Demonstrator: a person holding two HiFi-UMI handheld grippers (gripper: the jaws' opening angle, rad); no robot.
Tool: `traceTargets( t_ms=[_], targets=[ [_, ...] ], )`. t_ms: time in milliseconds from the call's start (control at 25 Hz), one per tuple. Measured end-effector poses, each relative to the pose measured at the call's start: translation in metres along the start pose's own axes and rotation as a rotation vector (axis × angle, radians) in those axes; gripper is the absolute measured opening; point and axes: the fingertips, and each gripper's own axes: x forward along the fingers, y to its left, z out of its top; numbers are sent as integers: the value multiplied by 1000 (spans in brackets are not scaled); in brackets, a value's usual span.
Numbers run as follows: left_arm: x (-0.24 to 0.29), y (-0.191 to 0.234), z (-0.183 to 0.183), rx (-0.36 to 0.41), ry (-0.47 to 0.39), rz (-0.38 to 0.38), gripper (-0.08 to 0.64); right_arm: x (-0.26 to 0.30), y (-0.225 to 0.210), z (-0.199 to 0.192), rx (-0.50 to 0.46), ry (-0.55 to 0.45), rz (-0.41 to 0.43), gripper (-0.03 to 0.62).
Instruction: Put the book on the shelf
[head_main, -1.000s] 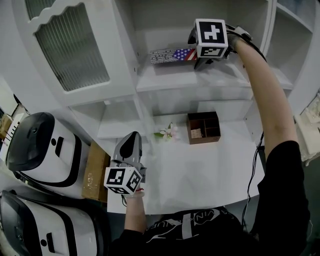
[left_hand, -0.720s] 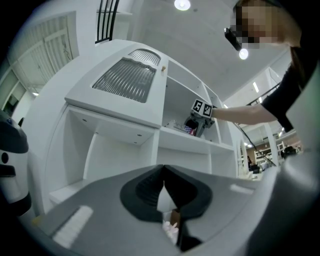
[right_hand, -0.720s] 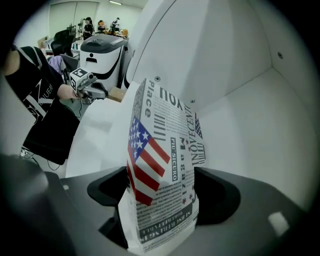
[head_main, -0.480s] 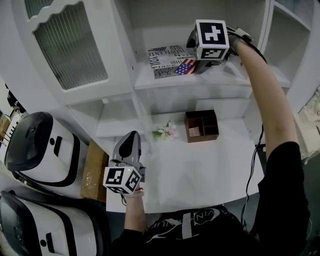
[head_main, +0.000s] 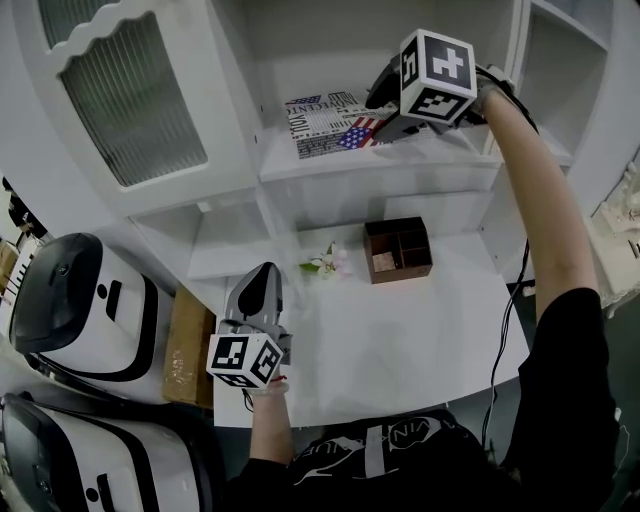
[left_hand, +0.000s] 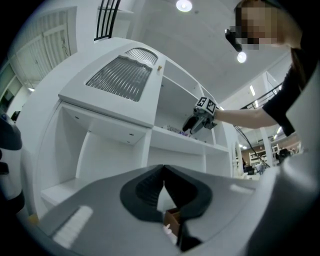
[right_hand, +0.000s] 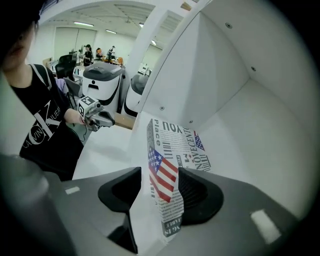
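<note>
The book (head_main: 320, 125), with newspaper print and a US flag, lies flat on the upper shelf (head_main: 400, 162), cover up. My right gripper (head_main: 383, 103) points down at its right end. In the right gripper view the book (right_hand: 172, 150) reaches between the jaws of the right gripper (right_hand: 159, 187). Those jaws have just been closing, but a strip of white shelf still shows between the left pad and the book, so there is no grip. Low over the desk, my left gripper (head_main: 262, 278) is held still. In its own view the left gripper (left_hand: 163, 175) is shut on nothing.
A brown wooden organiser (head_main: 400, 250) and a small flower (head_main: 330, 263) sit on the white desk under the shelf. A glazed cabinet door (head_main: 130, 90) stands at the left. Two white-and-black machines (head_main: 80, 310) and a cardboard box (head_main: 185, 345) are beside the desk.
The book has gone from standing on its edge to lying flat on the shelf. The right gripper has shifted slightly right. The left gripper has stayed put.
</note>
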Motion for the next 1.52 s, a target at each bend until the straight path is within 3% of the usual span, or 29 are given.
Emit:
traceTargets(
  t_ms=[160,280,480,680,840,1080,1280,1520],
  targets=[
    [4,-4,-5,-9,9,-18,0,-5,6,-8,15,-8,-13,190],
    [8,-7,-10,-18,18,-32,0,-10,5,-7,34,-59,-50,110],
    [15,-15,-15,-23,32,-59,0,-21,3,-9,44,-101,-150,6],
    [21,-22,-17,1,48,-75,0,-24,-6,-33,53,-8,-320,3],
    [24,-23,-17,9,53,-74,0,-29,-6,-42,133,-28,-414,5],
    [27,-20,-18,24,63,-63,0,-44,-2,-49,325,-164,-509,5],
    [28,-15,-22,45,81,-46,0,-56,0,-63,411,-234,-630,5],
    [32,-11,-20,64,83,-31,0,-67,15,-70,526,-402,-668,5]
  ],
)
